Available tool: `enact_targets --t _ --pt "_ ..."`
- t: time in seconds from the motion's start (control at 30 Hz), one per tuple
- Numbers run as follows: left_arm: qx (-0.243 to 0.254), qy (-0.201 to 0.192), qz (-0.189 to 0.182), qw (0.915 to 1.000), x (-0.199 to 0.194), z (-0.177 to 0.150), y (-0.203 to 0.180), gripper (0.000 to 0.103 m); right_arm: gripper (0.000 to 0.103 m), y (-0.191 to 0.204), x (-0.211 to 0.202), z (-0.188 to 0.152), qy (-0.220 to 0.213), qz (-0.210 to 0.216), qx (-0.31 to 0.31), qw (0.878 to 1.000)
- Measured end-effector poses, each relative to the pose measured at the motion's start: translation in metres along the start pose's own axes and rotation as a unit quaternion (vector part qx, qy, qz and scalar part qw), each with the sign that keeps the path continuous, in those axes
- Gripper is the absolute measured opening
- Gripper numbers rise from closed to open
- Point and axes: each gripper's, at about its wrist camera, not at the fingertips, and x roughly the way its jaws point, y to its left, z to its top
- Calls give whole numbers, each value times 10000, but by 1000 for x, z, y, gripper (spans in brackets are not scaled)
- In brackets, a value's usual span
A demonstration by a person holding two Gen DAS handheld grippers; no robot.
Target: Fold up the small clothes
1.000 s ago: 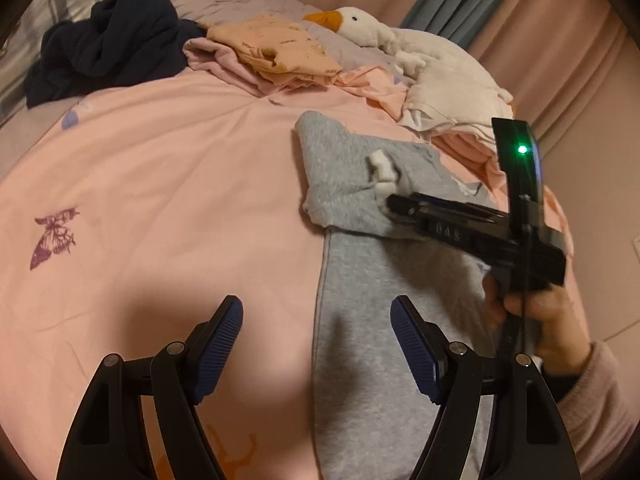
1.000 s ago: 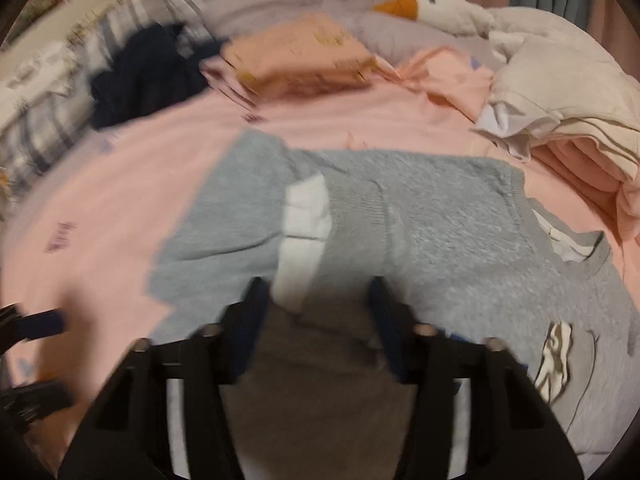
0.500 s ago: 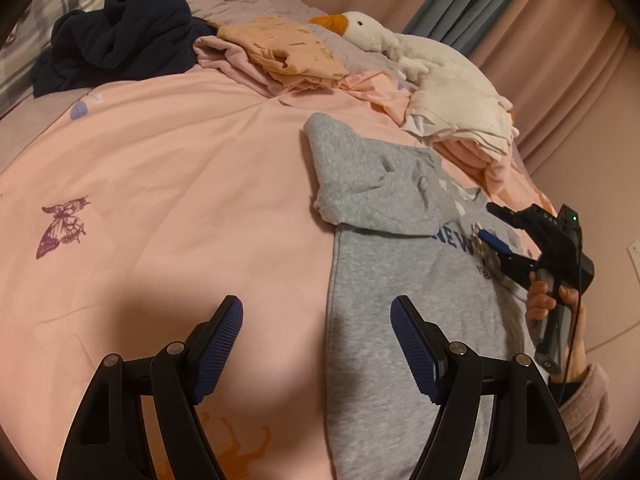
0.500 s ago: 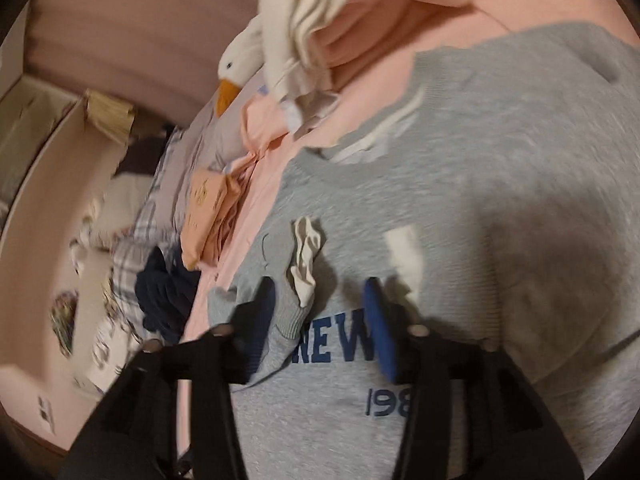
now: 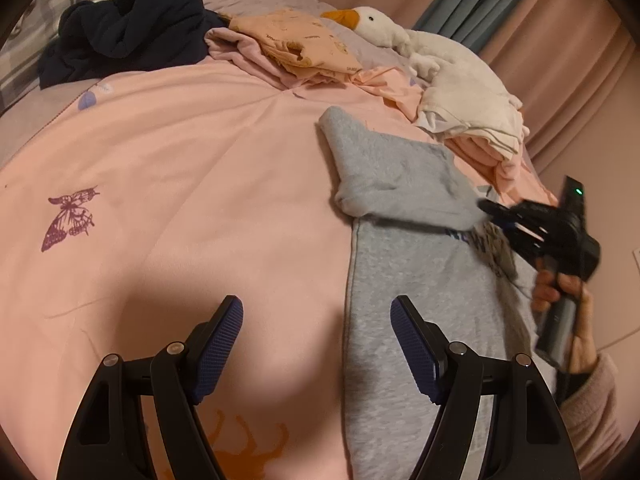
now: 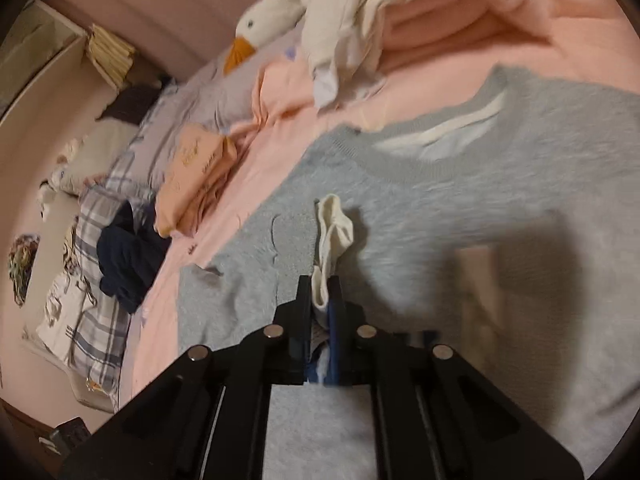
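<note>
The sweatshirt [image 5: 404,280] is laid flat on the bed [image 5: 200,160], 1 sleeve folded across. The right gripper [image 6: 322,300] is pinched on its white tag [image 6: 334,228]; the left gripper [image 5: 316,344] is spread, empty. Soft, light, limp fabric is judged; hem or shoulder edges should be gripped.

a bed spread with a pink butterfly-print cover [image 5: 192,168] carries a flat grey sweatshirt [image 5: 404,280], a crumpled navy garment [image 5: 132,28], folded peach clothes [image 5: 296,44] — and a white plush goose [image 5: 424,52].
</note>
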Motion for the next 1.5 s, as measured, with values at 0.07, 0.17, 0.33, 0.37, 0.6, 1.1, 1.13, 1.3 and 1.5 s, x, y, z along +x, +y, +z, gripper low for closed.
enact_targets --t 0.07,0.17,0.33,0.37,0.6,1.1,1.13,1.3,1.5 --pt "3 19 -27 10000 1 -1 0 76 7 -11 -18 -5 -54 -117 55 9999" --pt "-1 43 -10 10000 3 0 -1 76 8 -21 -23 -14 101 -307 -20 9995" --pt "59 70 -33 10000 -3 -4 -7 76 12 -24 -16 -14 234 -793 20 9966" --pt "115 70 -31 9999 -5 -4 -10 76 11 -25 -21 -14 186 -899 29 9958" --pt "258 91 -176 9995 -6 -8 -32 76 14 9 -25 -16 -96 -293 -528 9981" --pt "343 467 -257 9980 -21 -48 -45 76 58 -37 -151 -82 -299 -326 -310 9985" --pt "311 499 -262 9979 -22 -51 -43 76 60 -46 -165 -90 -350 -413 -275 9982" --pt "-25 737 -570 9956 -25 -69 -33 76 60 -100 -229 -134 -503 -1066 -12 9930" --pt "-8 867 -680 9939 -26 -84 -39 76 60 -150 -258 -177 -499 -939 682 9920"
